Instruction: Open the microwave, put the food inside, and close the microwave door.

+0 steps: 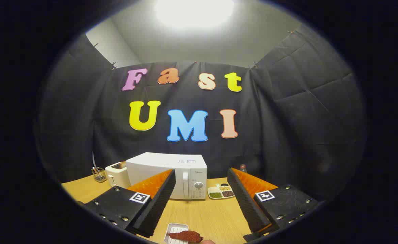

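Reddish food (185, 236), seemingly plated, between open tool (202, 203) fingers.

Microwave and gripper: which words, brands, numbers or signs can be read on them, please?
No text can be read.
On the microwave, brand mark above the dial: too small to read.
On its top, sticker: blurred, unreadable.
Under the dial, keys: too small.
On the gripper, open and aimed at the microwave: a square black-and-white marker on each finger, no words.
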A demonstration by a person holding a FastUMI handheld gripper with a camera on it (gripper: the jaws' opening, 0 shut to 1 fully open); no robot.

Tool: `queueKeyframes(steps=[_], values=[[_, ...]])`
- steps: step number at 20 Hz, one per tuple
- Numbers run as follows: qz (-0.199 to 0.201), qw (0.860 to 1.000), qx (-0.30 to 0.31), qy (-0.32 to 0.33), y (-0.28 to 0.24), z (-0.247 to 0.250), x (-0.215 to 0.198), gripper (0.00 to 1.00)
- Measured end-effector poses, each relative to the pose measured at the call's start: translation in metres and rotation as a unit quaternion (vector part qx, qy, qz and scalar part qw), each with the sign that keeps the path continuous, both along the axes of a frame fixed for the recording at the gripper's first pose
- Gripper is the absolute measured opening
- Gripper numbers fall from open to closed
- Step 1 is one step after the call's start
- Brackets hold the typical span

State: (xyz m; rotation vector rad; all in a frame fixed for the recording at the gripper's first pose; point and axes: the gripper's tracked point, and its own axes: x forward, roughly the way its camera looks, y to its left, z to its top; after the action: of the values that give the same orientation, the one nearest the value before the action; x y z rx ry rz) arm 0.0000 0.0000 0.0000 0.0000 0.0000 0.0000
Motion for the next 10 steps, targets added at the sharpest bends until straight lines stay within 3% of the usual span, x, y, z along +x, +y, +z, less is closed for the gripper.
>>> queueKeyframes(steps=[10], values=[[0.032,0.999,0.004,-0.001,0.033,0.005,0.003,0.97]])
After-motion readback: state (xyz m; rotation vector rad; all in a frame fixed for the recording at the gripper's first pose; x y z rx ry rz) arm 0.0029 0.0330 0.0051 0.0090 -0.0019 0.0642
